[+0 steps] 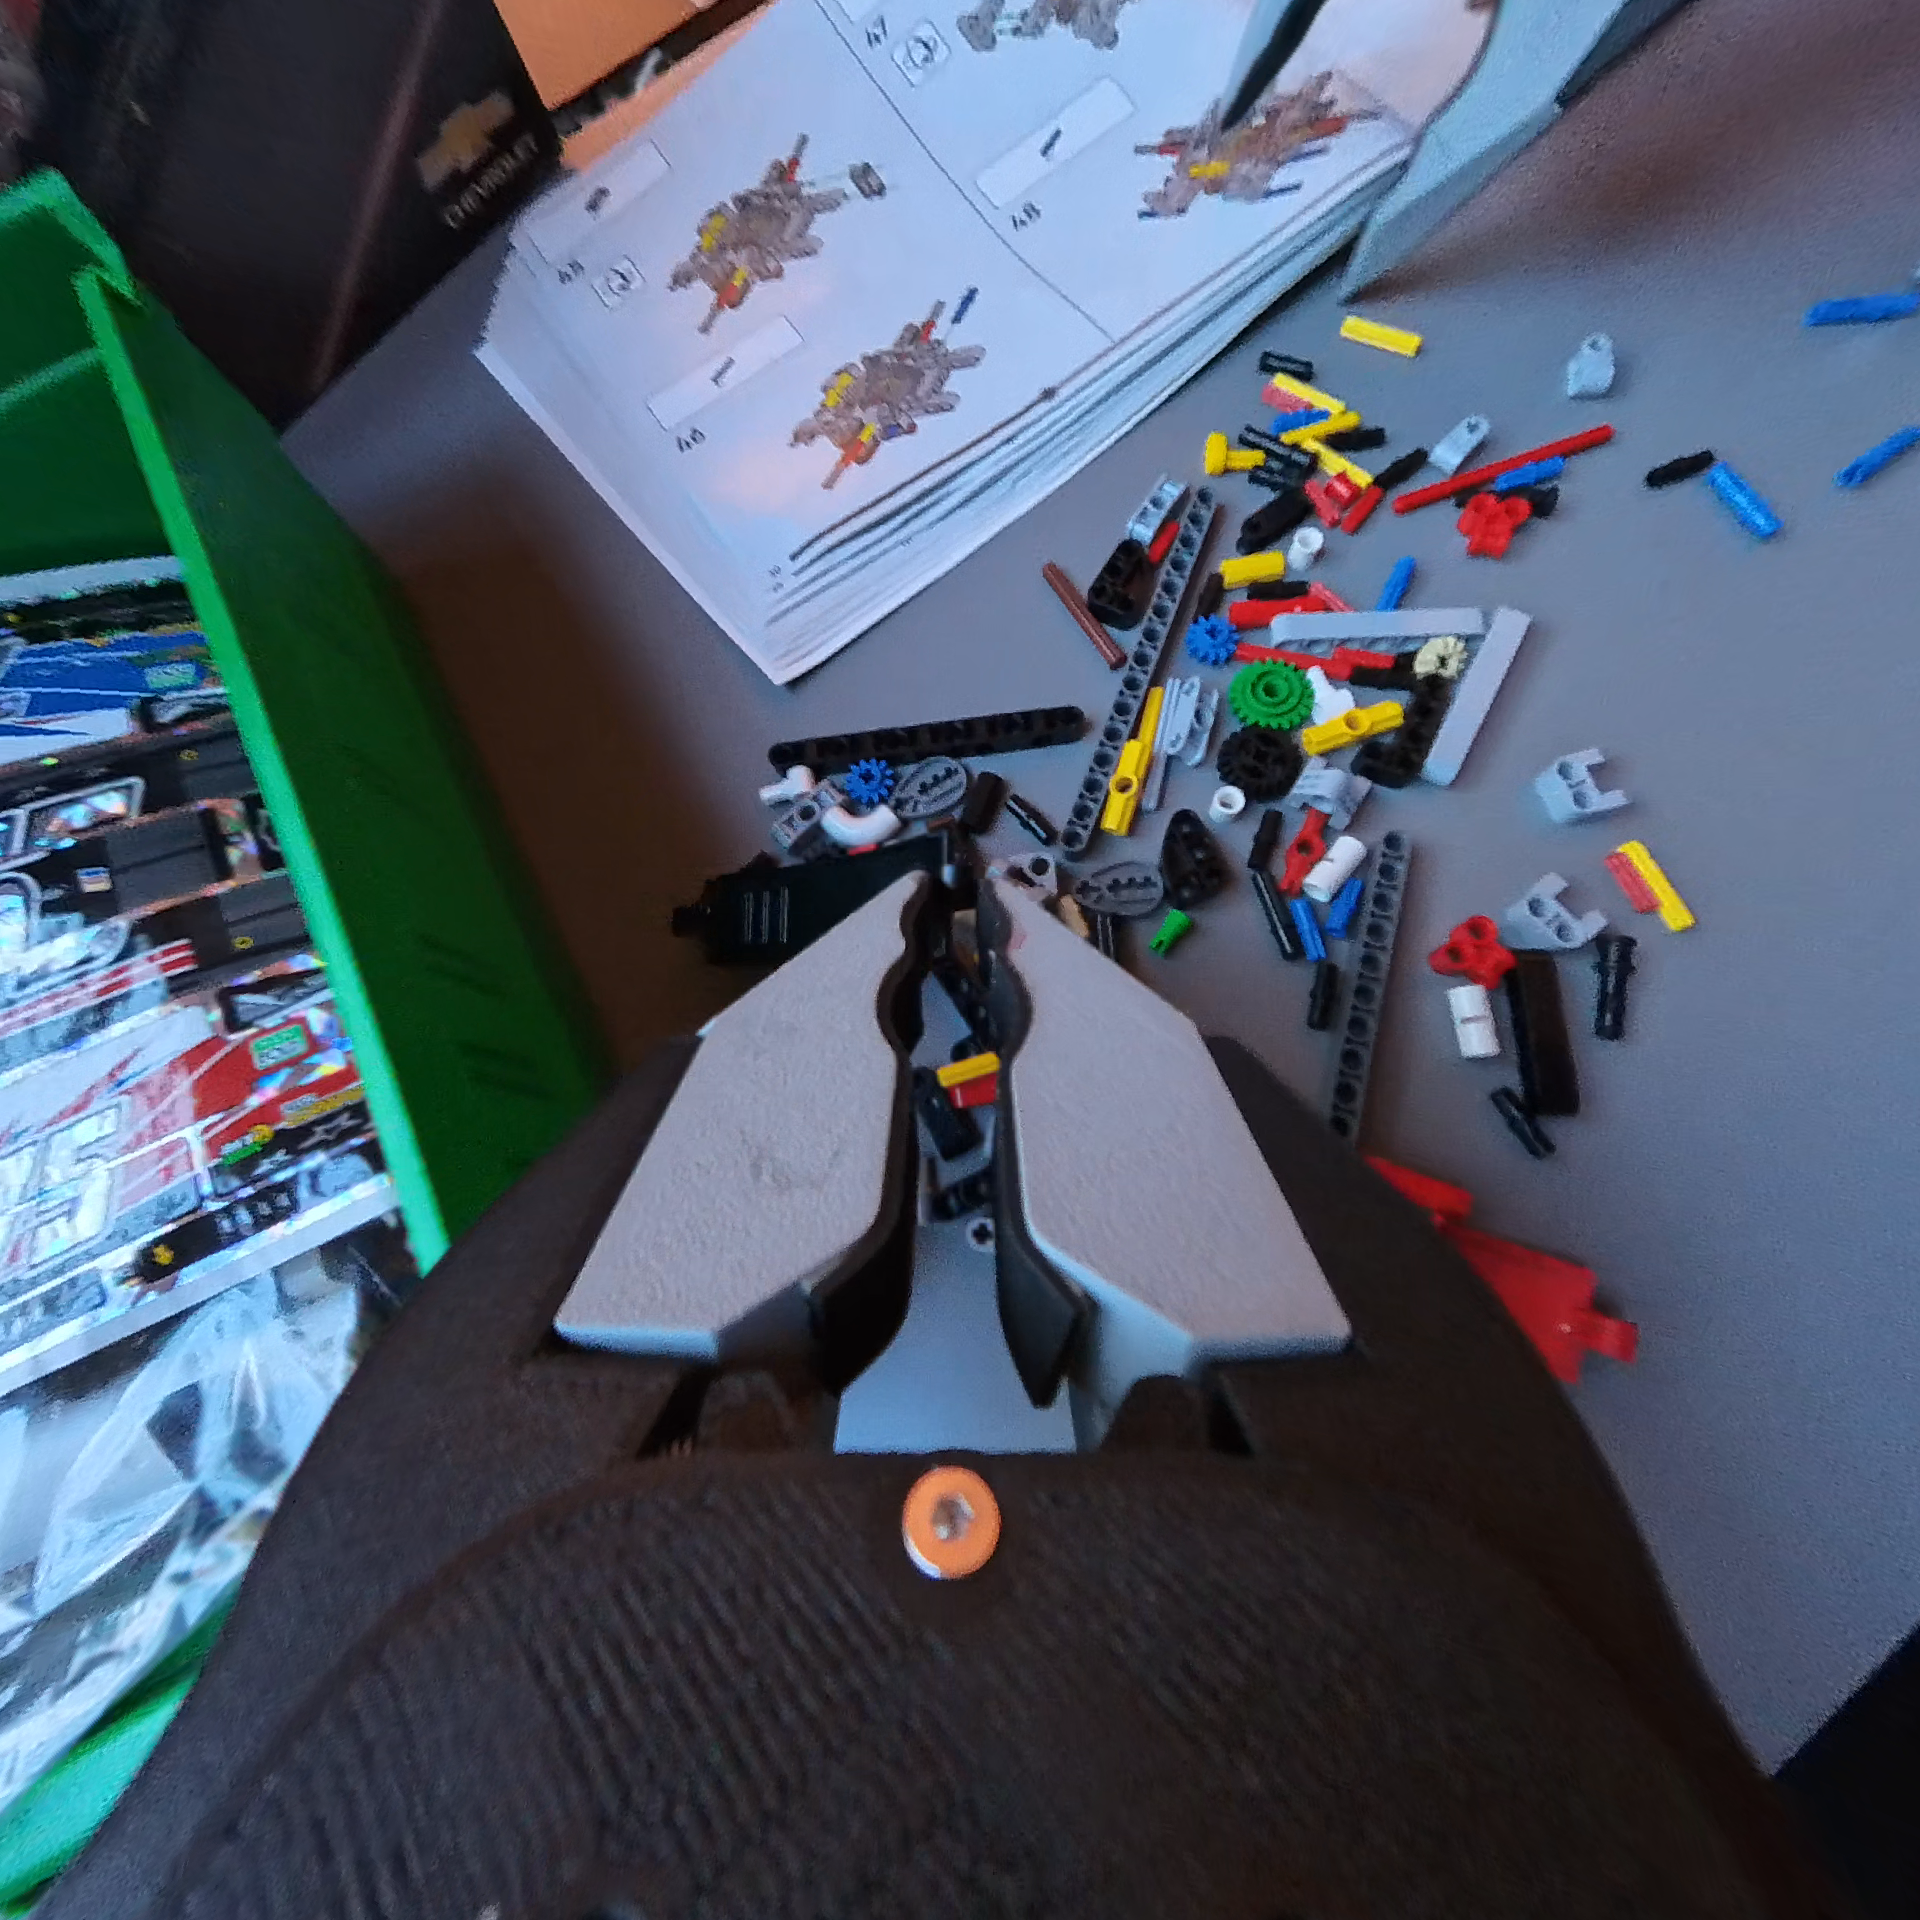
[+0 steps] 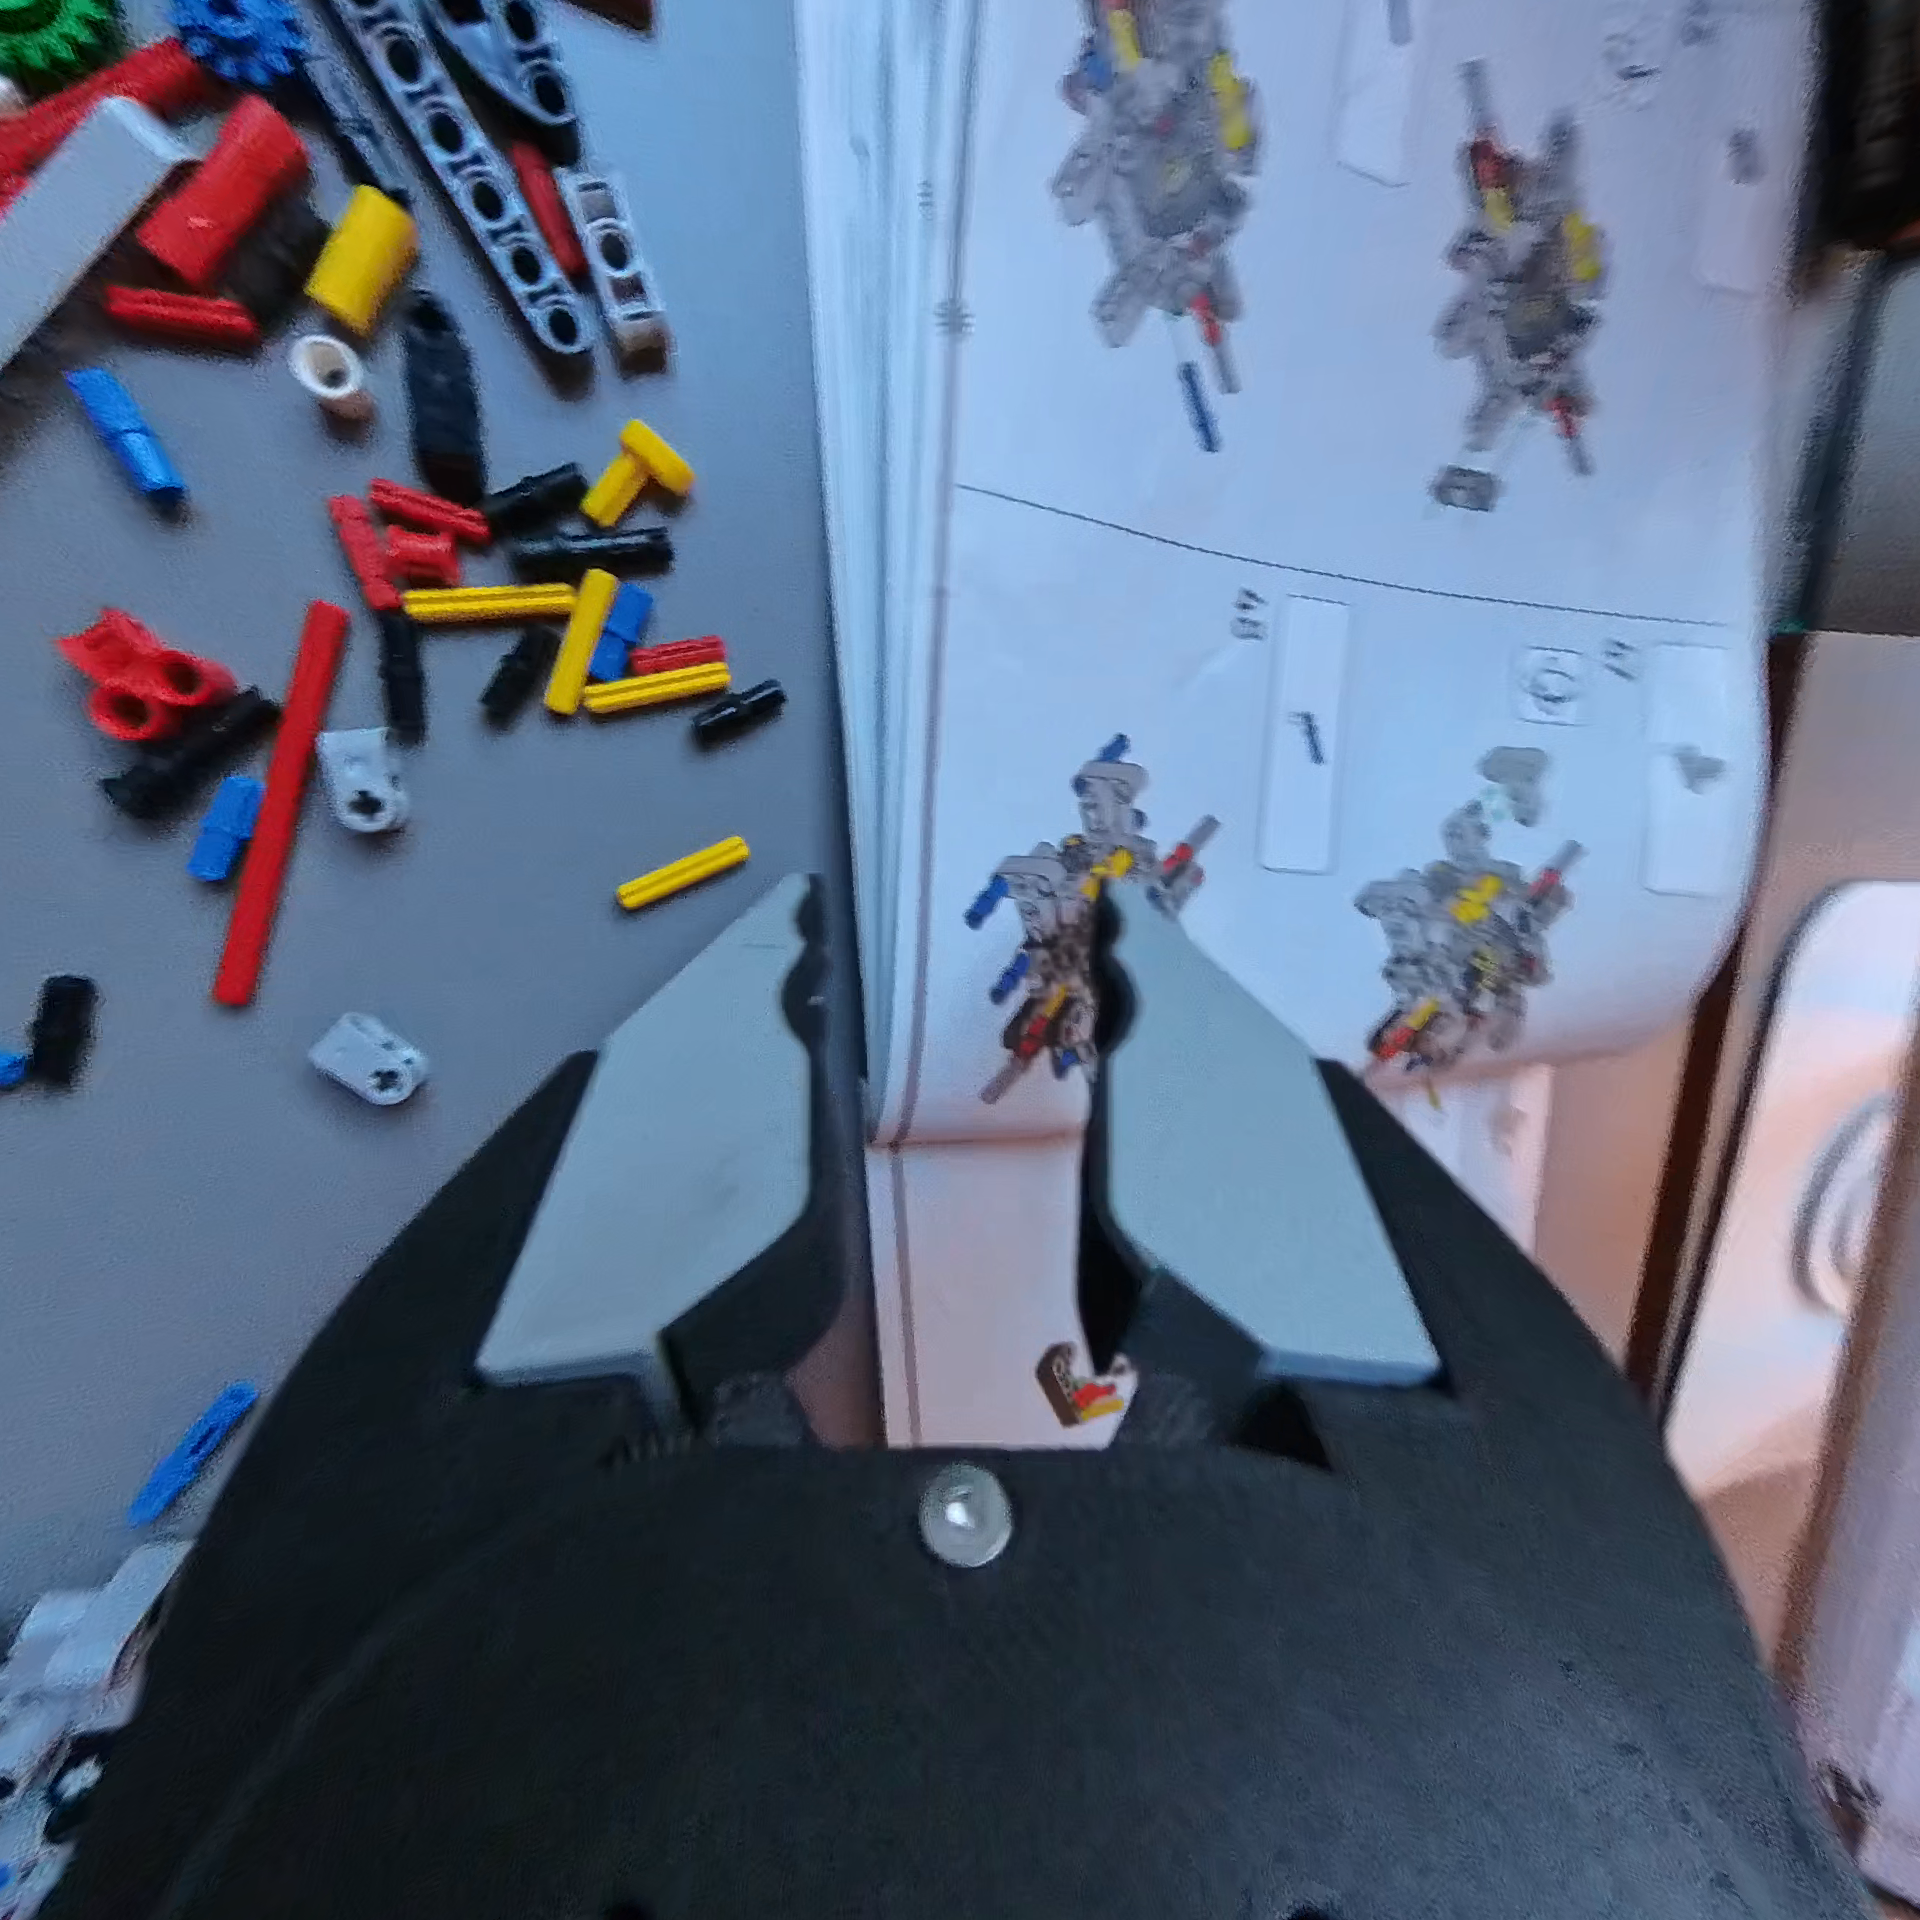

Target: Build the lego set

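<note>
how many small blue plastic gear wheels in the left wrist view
2 blue gears: one beside the green plastic gear in the pile, one just ahead of the left gripper. Others may be hidden.

A grey bench (image 1: pixel 1714 1143) carries a loose scatter of small plastic building pieces (image 1: pixel 1309 675), red, yellow, blue, black and grey. An open instruction booklet (image 1: pixel 831 343) lies beside them, and a green box (image 1: pixel 312 727) stands at its edge.

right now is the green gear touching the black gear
Apart. The left wrist view shows a strip of grey table between the green gear and the black gear just below it.
</note>
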Action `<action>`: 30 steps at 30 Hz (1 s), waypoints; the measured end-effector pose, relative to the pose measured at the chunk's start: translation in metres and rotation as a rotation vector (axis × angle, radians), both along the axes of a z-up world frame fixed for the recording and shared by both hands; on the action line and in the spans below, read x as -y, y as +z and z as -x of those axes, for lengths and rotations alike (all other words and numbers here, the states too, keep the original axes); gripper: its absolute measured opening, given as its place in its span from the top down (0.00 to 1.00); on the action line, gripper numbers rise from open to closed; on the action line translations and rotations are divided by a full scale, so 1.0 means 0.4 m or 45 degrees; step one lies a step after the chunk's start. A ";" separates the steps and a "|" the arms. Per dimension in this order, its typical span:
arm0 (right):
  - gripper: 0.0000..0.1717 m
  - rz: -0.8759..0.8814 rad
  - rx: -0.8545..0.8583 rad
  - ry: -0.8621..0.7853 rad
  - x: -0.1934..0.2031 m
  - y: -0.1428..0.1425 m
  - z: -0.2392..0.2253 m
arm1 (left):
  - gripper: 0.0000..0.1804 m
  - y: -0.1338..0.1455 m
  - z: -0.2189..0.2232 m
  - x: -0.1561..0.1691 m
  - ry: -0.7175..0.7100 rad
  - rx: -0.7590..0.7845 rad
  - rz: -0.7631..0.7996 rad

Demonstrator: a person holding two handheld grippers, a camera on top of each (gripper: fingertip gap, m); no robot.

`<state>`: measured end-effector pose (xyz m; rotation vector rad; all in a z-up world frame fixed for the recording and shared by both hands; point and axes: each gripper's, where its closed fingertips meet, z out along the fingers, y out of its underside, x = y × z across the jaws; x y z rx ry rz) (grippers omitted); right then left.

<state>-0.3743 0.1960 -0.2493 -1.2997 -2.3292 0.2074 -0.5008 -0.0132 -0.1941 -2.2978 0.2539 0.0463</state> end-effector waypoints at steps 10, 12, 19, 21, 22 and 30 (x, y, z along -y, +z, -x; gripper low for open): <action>1.00 0.015 -0.001 -0.091 -0.030 0.102 0.009 | 0.97 -0.016 -0.016 0.018 -0.028 0.011 -0.049; 1.00 0.039 -0.036 -0.137 -0.055 0.173 0.011 | 0.97 -0.018 -0.023 0.018 -0.033 0.017 -0.071; 1.00 0.026 -0.087 -0.218 -0.124 0.342 -0.018 | 0.97 -0.028 -0.036 0.015 -0.050 -0.035 -0.097; 1.00 0.070 -0.094 -0.230 -0.125 0.351 -0.028 | 0.97 -0.027 -0.036 0.013 -0.056 -0.036 -0.098; 1.00 0.107 -0.095 -0.228 -0.118 0.345 -0.031 | 0.97 -0.026 -0.037 0.012 -0.058 -0.034 -0.099; 1.00 0.317 -0.082 -0.173 0.003 0.147 -0.027 | 0.97 -0.004 -0.034 -0.003 -0.054 -0.147 -0.087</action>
